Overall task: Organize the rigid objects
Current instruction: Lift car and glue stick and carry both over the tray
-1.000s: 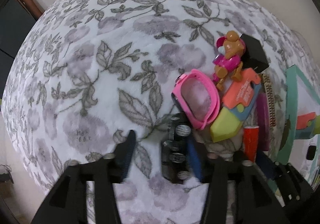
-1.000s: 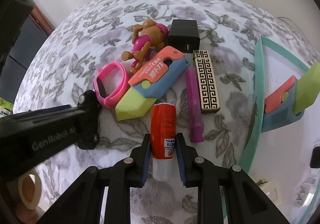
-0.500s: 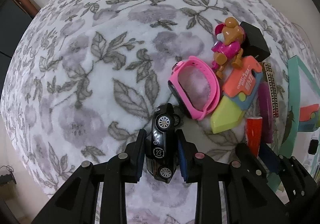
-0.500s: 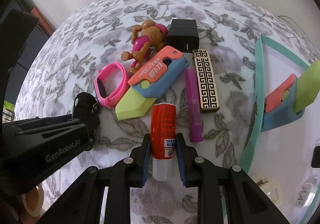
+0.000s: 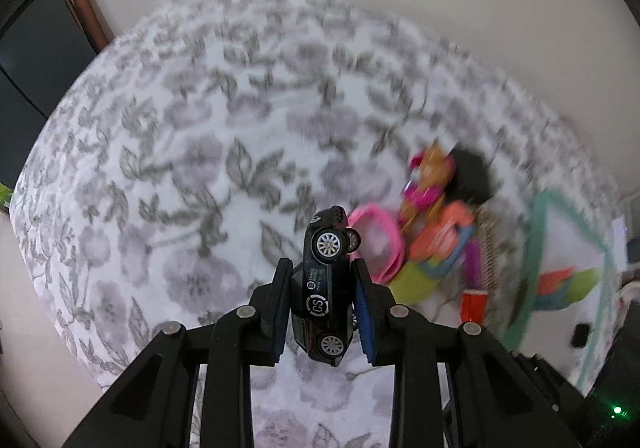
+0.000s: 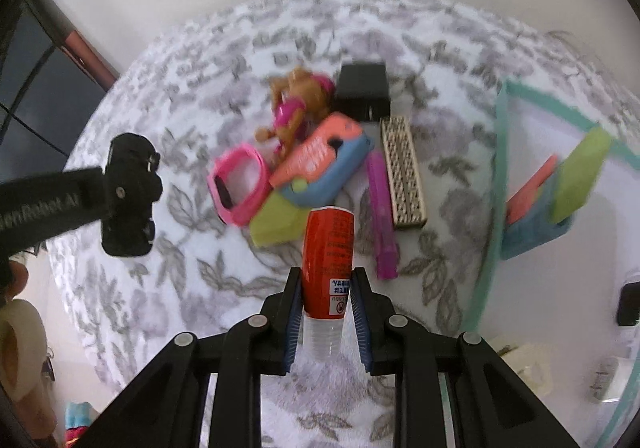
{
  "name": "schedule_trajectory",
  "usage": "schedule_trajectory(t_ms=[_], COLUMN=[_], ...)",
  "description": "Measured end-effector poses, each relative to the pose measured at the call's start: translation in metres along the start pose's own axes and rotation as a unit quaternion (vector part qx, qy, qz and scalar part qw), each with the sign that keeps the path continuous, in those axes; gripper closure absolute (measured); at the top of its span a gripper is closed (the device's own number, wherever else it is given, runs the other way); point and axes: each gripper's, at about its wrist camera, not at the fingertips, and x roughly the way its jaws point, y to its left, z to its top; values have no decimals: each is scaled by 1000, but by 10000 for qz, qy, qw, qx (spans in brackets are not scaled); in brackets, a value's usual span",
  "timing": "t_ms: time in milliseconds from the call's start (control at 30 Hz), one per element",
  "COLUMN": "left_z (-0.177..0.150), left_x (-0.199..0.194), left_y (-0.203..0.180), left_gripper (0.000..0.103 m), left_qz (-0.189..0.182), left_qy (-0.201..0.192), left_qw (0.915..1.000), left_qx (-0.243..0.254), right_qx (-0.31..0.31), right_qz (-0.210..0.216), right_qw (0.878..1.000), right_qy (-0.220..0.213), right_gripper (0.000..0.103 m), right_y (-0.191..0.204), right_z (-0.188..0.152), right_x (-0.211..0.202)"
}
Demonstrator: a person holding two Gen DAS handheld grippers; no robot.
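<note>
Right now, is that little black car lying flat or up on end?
On end: black toy car hangs nose-up in the left gripper, wheels facing sideways.

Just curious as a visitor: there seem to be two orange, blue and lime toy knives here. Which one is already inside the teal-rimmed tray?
The orange, blue and lime toy knife at far right, leaning within the teal-rimmed tray. Its twin lies on the floral cloth among the clutter.

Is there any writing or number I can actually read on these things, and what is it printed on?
"GS": in a ring on the black toy car in the left gripper.
"Robot AI": on the left gripper's arm; the start is cut off.
Red tube in the right gripper: label too blurred.
Orange toy: print blurred.
</note>
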Motion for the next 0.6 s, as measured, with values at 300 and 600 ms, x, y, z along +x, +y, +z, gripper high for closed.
schedule_trajectory(t_ms=[300, 600], left_z=[5, -18], left_x=[-85, -129], left_y=[-11, -67], left_gripper=[73, 73], left_qz=[-401, -632], left_qy=[-1206, -1893], left_qw=[9919, 9768], left_qx=[28, 775], right_qx=[263, 945], right_qz=[-87, -761], right_qw=[9914, 9726], right_qy=[-1276, -1983], right_gripper=[78, 78], right_y=[-17, -69], right_z=[14, 5], right_x=[-102, -178])
